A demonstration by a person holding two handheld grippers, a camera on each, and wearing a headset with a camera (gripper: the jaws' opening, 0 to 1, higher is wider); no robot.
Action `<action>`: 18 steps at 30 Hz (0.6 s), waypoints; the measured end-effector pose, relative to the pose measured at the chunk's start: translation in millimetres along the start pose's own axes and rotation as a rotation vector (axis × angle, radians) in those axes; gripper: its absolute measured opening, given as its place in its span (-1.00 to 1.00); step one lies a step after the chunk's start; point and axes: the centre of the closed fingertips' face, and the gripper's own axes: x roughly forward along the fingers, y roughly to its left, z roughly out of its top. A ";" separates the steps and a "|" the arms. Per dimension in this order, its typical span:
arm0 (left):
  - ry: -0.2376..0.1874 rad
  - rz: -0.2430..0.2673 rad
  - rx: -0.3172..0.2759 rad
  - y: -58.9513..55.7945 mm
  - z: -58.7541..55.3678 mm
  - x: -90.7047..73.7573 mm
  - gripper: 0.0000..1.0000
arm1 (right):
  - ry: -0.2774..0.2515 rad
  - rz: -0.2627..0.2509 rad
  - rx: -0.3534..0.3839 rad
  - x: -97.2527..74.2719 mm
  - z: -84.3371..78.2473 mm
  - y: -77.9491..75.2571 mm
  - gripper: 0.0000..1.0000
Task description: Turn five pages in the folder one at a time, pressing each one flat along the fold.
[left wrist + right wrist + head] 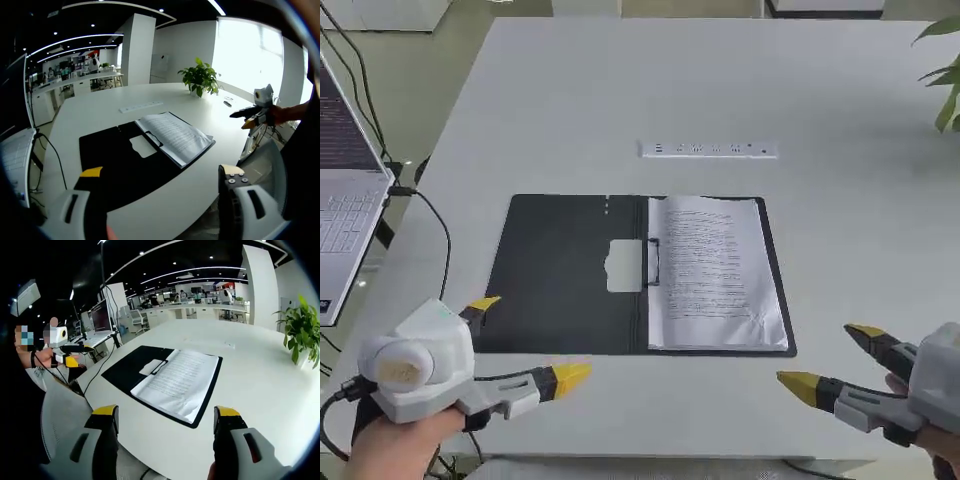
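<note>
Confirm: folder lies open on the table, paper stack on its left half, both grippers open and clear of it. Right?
One point is wrong: the paper stack lies on the right half of the folder, as the head view shows. The rest holds: the folder lies open on the table, and the left gripper and right gripper are open and clear of it.

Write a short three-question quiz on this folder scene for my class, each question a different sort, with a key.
1. True or false: the left tool is shut on a page of the black folder.
2. In the head view, the stack of pages lies on which half of the folder? A left; B right; C both.
3. Fill in: the white thing on the table beyond the folder is a ____.
Key: 1 false, it is open, holding nothing; 2 B; 3 power strip.
</note>
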 end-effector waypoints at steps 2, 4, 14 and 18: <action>0.003 0.000 0.001 0.8 -0.5 -0.3 0.87 | -0.001 -0.001 0.002 0.1 0.0 0.5 0.54; 0.002 0.000 0.000 1.9 -0.6 -0.8 0.87 | -0.002 -0.002 0.003 0.1 0.1 1.3 0.54; 0.006 0.001 -0.005 1.9 -3.7 -1.3 0.87 | 0.009 0.006 0.003 0.7 -4.1 3.9 0.54; 0.005 0.000 -0.005 3.0 -5.4 -1.3 0.87 | 0.007 0.007 0.001 0.8 -2.4 4.4 0.54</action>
